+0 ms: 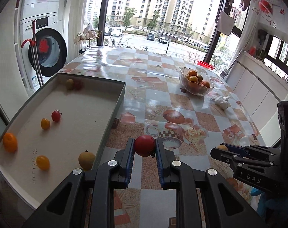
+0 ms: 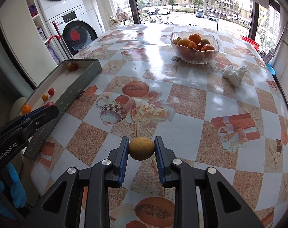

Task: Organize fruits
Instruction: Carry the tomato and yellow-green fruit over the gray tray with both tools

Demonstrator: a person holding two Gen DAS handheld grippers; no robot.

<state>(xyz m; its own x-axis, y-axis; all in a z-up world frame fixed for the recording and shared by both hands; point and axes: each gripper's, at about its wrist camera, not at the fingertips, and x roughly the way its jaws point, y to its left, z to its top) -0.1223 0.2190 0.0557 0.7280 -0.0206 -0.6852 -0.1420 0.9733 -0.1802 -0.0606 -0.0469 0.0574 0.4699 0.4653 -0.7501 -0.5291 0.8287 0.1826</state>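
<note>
far tray fruits (image 1: 74,84) blurred together

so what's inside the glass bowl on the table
The glass bowl holds a heap of oranges, with one greenish fruit among them. Whatever lies under the top layer is covered.

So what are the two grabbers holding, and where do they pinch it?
The left gripper pinches a red tomato by its sides. The right gripper pinches a yellow fruit by its two ends.
</note>
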